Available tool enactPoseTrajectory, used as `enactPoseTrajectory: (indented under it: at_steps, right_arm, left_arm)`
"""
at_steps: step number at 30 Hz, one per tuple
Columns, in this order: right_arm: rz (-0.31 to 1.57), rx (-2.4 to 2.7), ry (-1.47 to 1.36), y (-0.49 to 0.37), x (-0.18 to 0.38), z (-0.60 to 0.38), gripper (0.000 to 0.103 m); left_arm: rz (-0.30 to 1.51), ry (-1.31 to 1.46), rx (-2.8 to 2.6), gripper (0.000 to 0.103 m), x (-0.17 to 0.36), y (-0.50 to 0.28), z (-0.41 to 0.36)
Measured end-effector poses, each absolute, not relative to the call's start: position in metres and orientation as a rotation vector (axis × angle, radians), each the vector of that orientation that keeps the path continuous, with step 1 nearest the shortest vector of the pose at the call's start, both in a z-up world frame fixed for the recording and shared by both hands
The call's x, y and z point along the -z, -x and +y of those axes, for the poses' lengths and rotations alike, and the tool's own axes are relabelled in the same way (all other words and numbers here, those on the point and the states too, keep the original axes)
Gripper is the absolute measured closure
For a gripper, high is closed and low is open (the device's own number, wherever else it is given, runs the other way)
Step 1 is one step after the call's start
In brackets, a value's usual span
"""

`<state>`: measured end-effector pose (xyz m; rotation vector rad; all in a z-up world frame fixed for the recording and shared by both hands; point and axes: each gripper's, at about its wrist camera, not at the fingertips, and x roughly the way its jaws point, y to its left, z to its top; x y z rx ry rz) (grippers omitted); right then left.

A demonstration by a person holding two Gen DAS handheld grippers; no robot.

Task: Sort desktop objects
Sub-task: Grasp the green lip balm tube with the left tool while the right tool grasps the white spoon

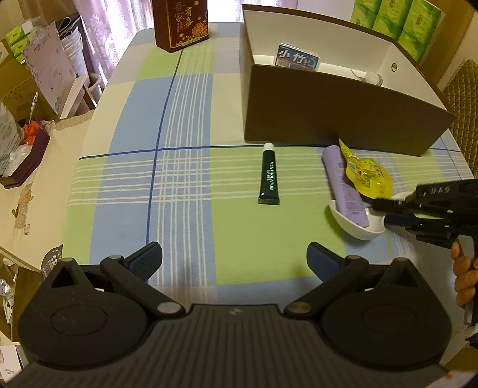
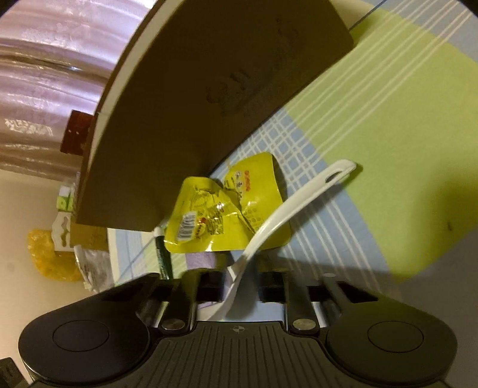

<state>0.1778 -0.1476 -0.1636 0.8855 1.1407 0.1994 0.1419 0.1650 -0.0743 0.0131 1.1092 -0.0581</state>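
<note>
One checked tablecloth (image 1: pixel 191 179) (green, blue, white), curtains (image 1: pixel 101 27) behind.

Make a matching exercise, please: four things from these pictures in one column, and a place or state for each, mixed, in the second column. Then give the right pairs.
Things
1. green tube
2. yellow packet
3. white spoon
4. left gripper

Places or states
A. held between closed jaws
B. lying alone on the checked cloth
C. open, holding nothing
D. resting partly on the purple tube

Pairs: 1-B, 2-D, 3-A, 4-C
</note>
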Motion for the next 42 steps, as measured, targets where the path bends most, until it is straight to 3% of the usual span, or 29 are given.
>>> enactPoseTrajectory:
  at_steps: [10, 21, 27, 31, 39, 41, 42]
  right_arm:
    - [1.143, -0.201, -0.727, -0.154, 0.14, -0.158, 0.099]
    - [1.067, -0.091, -0.82, -0.126, 0.13, -0.212, 0.101]
    - [1.006, -0.067, -0.869, -0.126, 0.122, -0.23, 0.101]
    - [0.989, -0.055, -0.885, -0.125, 0.12, -0.235, 0.101]
    - [0.976, -0.017, -0.907, -0.117, 0.121, -0.248, 0.101]
    - [0.971, -0.01, -0.913, -0.116, 0.121, -0.252, 0.101]
    - [0.968, -0.008, -0.914, -0.115, 0.121, -0.254, 0.102]
  left_arm:
    - [1.117, -0.019, 0.094, 0.002, 0.08, -0.149, 0.163]
    - [1.049, -0.087, 0.194, 0.003, 0.097, -0.171, 0.143]
    - [0.998, -0.105, 0.241, 0.014, 0.107, -0.2, 0.137]
    - [1.005, -0.117, 0.252, 0.033, 0.117, -0.22, 0.135]
    - [1.034, -0.133, 0.267, 0.057, 0.135, -0.239, 0.129]
    - [1.045, -0.141, 0.269, 0.071, 0.139, -0.239, 0.127]
    - [1.049, -0.142, 0.272, 0.072, 0.141, -0.239, 0.127]
